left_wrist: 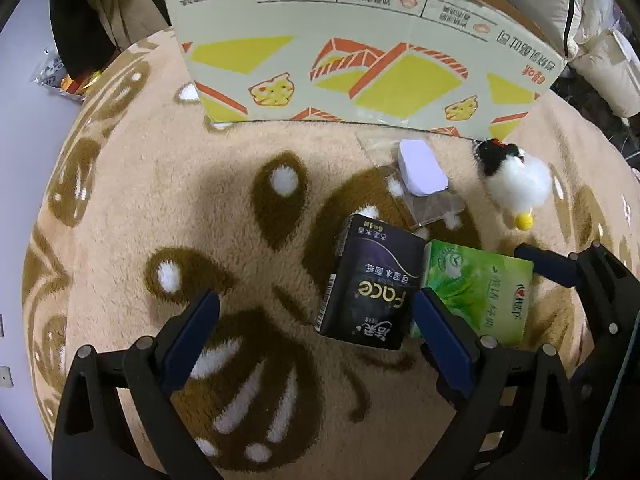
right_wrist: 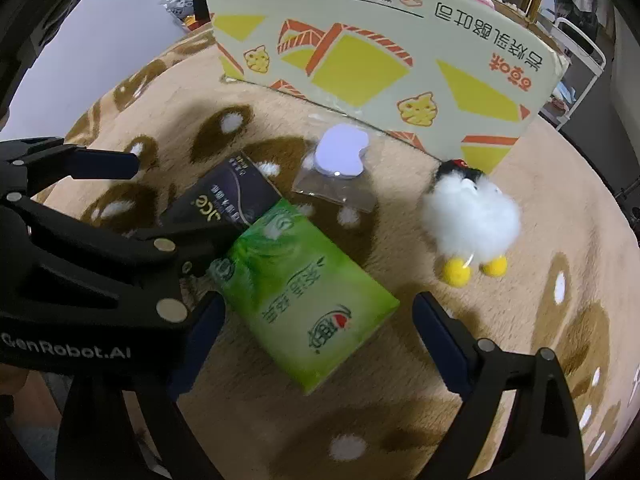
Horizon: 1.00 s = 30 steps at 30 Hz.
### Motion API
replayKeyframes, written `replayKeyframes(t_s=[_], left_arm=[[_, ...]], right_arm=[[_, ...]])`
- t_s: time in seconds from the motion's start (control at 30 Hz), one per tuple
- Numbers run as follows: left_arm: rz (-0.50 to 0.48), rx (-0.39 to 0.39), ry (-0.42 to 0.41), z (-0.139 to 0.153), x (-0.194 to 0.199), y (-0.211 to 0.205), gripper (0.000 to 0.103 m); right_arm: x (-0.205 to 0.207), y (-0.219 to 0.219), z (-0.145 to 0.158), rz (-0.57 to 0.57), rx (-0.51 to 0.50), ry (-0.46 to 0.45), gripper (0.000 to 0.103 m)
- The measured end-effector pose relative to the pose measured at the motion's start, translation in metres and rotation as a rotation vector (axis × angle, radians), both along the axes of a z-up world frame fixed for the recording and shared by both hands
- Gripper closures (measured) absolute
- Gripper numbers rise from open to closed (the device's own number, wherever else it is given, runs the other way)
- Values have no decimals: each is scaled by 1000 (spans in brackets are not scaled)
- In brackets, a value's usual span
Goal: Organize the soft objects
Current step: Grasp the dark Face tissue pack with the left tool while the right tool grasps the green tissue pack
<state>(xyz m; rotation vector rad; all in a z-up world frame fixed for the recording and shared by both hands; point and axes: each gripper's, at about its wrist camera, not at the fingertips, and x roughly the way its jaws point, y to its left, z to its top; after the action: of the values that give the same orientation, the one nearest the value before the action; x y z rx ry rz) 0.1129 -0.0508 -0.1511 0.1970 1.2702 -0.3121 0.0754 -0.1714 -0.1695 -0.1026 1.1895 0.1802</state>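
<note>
Beige plush rug (left_wrist: 240,208) with brown prints; crinkled foil packets (left_wrist: 60,76) beyond.

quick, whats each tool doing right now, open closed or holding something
Left tool: open, holding nothing, over the rug beside the dark tissue pack.
Right tool: open, straddling the green tissue pack, not yet closed on it.

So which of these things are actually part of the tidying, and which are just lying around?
Part of the job:
green tissue pack
dark tissue pack
fluffy penguin toy
bagged white pads
cardboard box

Lying about:
patterned plush rug
snack wrappers
</note>
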Motion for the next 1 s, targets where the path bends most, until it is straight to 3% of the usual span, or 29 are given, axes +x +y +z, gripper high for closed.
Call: replayKeyframes(t_s=[0.3,0.37,0.53,0.83,0.9,1.0], left_arm=[[-24,10,16,-7,9,-12,7],[-19,-7,30,-8,10,-12,7],[-14,-16,40,-10,14,-9,7],[-33,26,2,-19,7,-18,8],[-30,32,-6,-20,8,-18,13],[-26,49,-35,-18,5,-18,35]], right_arm=[[7,10,-7,25,-15,-3,4],[7,13,-7,32,-25,-7,10],[9,11,-8,19,-14,9,13],[10,-7,-7,-24,-24,33,13],[10,-8,-6,-22,-26,33,13],[10,-8,-6,-13,-26,32,16]])
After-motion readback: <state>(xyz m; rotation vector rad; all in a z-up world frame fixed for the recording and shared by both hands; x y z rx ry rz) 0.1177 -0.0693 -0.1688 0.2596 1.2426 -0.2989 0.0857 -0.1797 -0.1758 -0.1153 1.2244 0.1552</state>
